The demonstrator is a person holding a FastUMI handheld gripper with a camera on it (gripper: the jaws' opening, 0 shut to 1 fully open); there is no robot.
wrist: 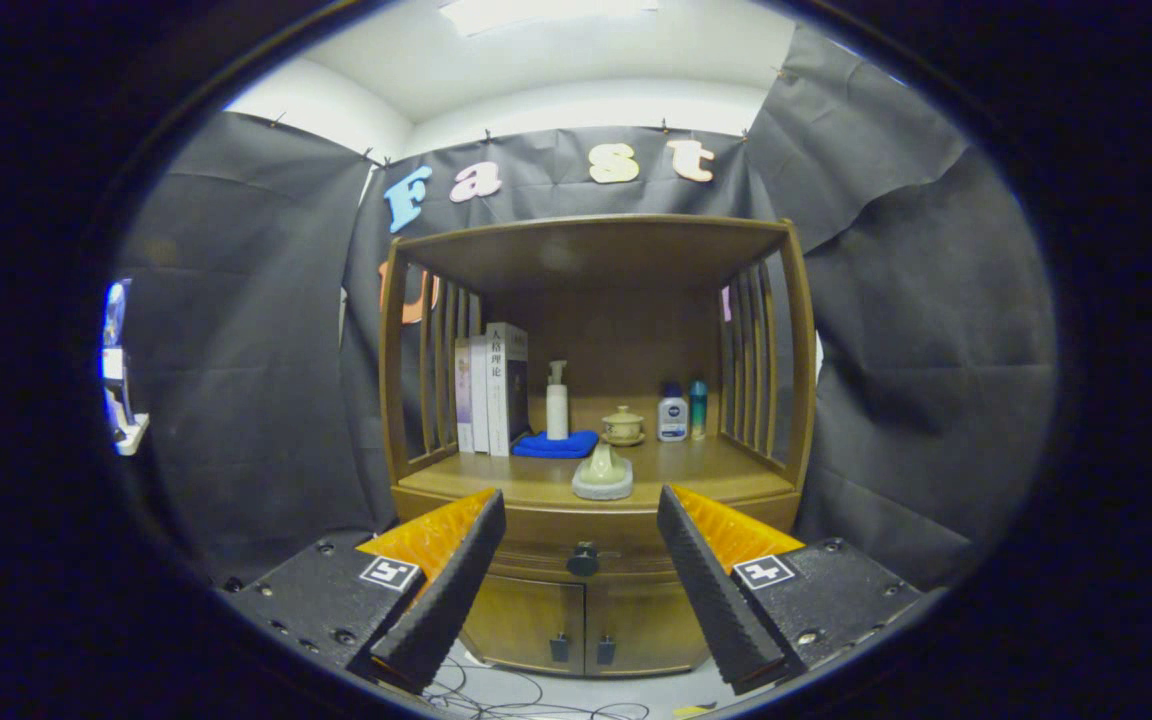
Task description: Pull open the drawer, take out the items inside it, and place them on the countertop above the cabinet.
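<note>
Gripper (581, 590) faces the wooden cabinet (796, 330), fingers wide apart, gripping nothing; drawer (546, 552) looks closed.

Gripper view: the drawer's dark knob (582, 559) sits between the fingertips, beyond them, mid-front under the countertop (706, 470); drawer contents are hidden. This fits a pull yet to come or a drawer shut again. For any pull, center on the knob, pinch squarely, draw straight out. On the countertop: ceramic piece on a saucer (603, 474) at the front edge, blue cloth (556, 445), pump bottle (557, 402), books (492, 388) at left, lidded cup (623, 424), two small bottles (683, 411) at right. The front-edge piece crowds the drop space.
</note>
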